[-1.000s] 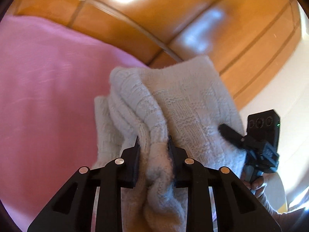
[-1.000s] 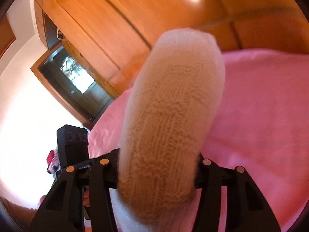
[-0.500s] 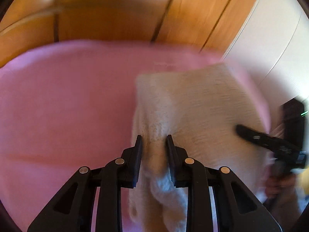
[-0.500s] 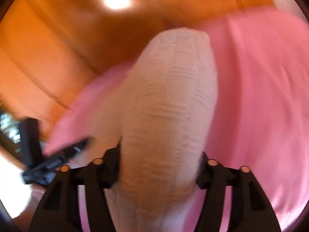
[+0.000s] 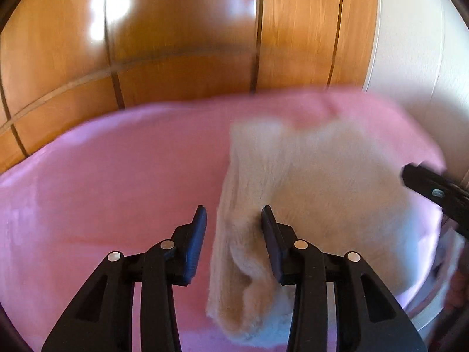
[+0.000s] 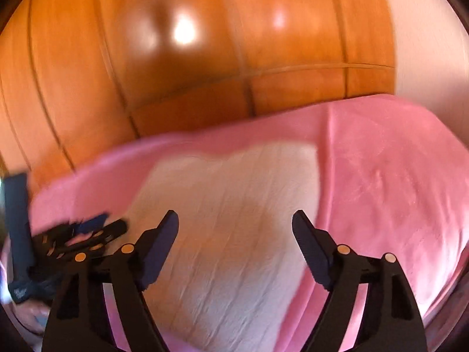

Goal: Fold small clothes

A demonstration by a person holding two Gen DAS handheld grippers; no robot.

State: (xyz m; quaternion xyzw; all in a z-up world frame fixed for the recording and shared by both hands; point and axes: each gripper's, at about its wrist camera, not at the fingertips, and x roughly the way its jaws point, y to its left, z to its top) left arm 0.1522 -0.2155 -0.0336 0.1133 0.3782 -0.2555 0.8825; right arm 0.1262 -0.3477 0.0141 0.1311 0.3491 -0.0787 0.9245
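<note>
Both the left gripper (image 5: pixel 233 220) and right gripper (image 6: pixel 234 226) are opening their jaws to let go of the cream knit garment (image 6: pixel 234 205) on the pink bed (image 6: pixel 395 176); next, grab an edge to fold.

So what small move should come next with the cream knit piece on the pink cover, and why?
Probably draw the left tool back off the cream knit garment. Both tools' jaws are opening. A fold of its edge lies between the left jaws, touching one pad at most. The right tool stands open above it, gripping nothing. The garment lies spread on the pink cover, so it looks released.
</note>
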